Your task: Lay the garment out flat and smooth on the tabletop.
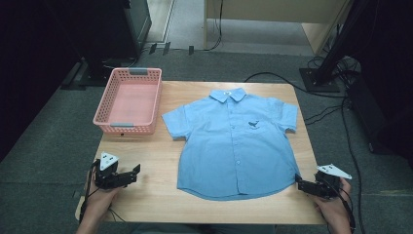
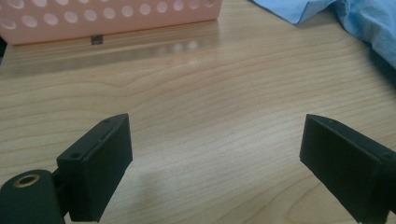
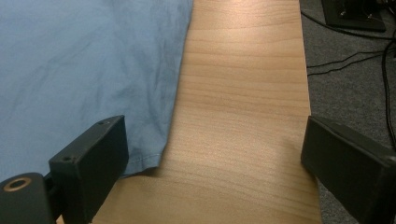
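Wooden surface [image 1: 146, 161] holds a blue shirt [image 1: 229, 141] lying flat in the middle. Both jaws gape wide, holding nothing. Right gripper [image 1: 306, 185] might miss the thin hem and pinch wood.

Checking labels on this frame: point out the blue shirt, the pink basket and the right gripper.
blue shirt [image 1: 229, 146]: high view, front panel.
pink basket [image 1: 127, 128]: high view, near wall.
right gripper [image 1: 298, 181]: high view, at its jaw tips, by the shirt's hem corner.

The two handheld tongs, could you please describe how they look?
Both the left tongs and the right tongs are black, each with two flat, blocky jaws, a pale grey three-cornered plate on top and a black cable trailing back past the hand.
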Tool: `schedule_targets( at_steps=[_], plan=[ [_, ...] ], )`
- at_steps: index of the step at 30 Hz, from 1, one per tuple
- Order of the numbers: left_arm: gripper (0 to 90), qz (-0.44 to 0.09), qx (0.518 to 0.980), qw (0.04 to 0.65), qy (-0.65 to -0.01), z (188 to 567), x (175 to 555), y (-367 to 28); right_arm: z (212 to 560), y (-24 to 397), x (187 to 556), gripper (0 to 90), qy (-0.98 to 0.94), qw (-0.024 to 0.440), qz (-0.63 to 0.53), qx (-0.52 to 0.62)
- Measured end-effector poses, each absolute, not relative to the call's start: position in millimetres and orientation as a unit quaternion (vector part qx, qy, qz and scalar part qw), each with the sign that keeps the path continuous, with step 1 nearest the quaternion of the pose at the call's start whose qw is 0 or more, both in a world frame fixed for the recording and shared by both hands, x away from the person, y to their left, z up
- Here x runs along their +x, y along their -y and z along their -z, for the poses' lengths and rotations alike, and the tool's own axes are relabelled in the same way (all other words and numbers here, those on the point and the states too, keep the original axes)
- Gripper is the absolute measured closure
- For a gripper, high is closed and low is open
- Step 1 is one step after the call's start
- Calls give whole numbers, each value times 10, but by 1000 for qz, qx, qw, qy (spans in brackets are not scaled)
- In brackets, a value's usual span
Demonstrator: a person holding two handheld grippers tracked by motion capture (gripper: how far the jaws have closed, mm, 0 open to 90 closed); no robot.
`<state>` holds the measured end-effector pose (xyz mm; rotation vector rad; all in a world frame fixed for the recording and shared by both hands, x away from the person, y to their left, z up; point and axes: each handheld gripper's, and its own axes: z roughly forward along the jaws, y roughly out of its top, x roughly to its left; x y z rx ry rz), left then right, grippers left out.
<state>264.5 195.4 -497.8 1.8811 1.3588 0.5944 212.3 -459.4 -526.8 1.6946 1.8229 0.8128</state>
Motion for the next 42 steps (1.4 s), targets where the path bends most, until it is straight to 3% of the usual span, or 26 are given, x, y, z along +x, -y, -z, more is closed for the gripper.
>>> schedule_targets(
  at_steps=[42],
  plan=[
    [97, -246, 717, 315, -571, 5176, 2352, -2561, 5268, 4594, 2123, 70, -673, 259, -300, 625]
  ],
)
